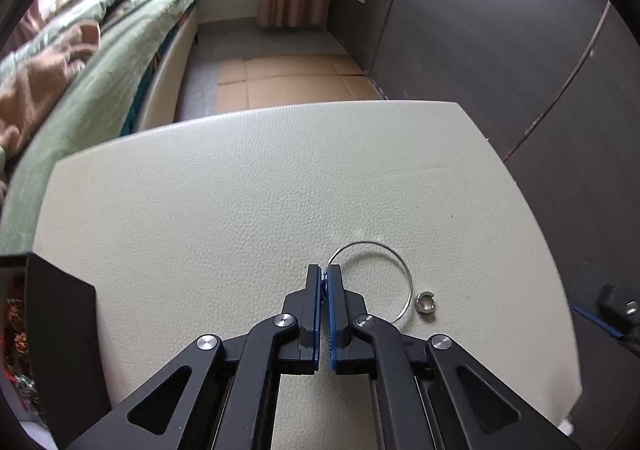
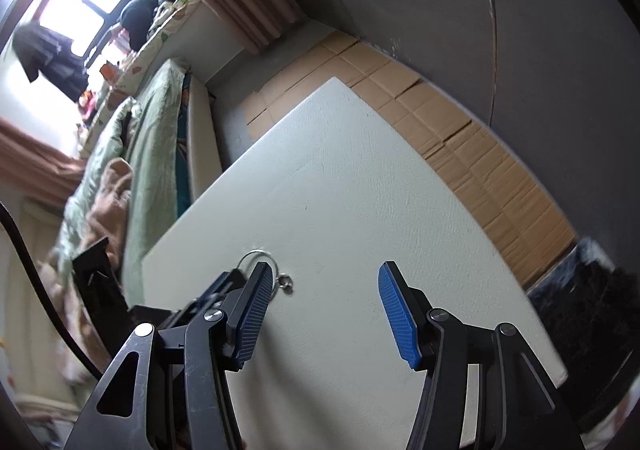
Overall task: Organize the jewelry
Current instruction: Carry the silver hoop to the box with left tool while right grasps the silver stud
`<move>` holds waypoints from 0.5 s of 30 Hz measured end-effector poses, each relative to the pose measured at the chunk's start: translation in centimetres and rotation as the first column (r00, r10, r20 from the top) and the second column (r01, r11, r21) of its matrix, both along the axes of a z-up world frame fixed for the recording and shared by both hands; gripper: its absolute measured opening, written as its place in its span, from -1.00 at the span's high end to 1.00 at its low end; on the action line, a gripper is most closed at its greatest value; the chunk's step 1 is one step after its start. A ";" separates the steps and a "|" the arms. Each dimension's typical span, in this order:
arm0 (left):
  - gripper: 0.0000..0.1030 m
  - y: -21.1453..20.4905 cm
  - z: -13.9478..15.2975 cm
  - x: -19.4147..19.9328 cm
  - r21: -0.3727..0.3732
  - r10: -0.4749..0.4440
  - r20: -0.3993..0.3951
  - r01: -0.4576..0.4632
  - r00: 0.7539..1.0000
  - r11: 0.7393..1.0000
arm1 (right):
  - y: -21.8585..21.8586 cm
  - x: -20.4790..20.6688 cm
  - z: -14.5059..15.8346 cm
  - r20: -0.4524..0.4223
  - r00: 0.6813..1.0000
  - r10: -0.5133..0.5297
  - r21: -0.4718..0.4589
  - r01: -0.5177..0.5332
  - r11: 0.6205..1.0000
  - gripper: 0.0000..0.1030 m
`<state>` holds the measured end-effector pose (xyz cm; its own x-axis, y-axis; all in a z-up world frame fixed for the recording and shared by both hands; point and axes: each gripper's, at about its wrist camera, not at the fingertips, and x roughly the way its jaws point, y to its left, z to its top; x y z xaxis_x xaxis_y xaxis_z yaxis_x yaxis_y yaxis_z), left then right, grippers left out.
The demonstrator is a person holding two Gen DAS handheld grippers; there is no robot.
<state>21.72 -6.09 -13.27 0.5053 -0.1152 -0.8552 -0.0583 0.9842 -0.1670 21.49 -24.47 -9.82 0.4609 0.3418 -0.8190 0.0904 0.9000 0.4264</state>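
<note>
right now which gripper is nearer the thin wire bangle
Left. The left gripper is shut on the wire bangle; the right gripper hangs open off to its side, apart from it.

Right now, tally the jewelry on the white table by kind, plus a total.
Thin wire bangle: 1, pinched at its end in the shut left tool
Small open silver ring: 1, lying loose on the table beside the bangle
Total: 2
</note>
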 end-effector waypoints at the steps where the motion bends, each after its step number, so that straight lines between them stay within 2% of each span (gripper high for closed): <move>1: 0.96 0.5 0.2 -0.1 -0.013 0.010 -0.001 -0.010 1.000 1.000 | 0.3 0.1 0.0 0.002 1.000 0.014 -0.016 -0.014 1.000 -0.09; 10: 0.96 3.8 3.1 -1.8 -0.067 0.049 0.048 -0.046 0.998 0.997 | 3.7 0.8 -1.1 -0.009 0.988 0.153 -0.040 -0.154 0.987 -0.08; 15: 0.96 5.9 4.8 -3.0 -0.089 0.087 0.084 -0.079 0.993 0.993 | 5.0 1.2 -1.9 -0.022 0.982 0.185 -0.062 -0.186 0.981 -0.07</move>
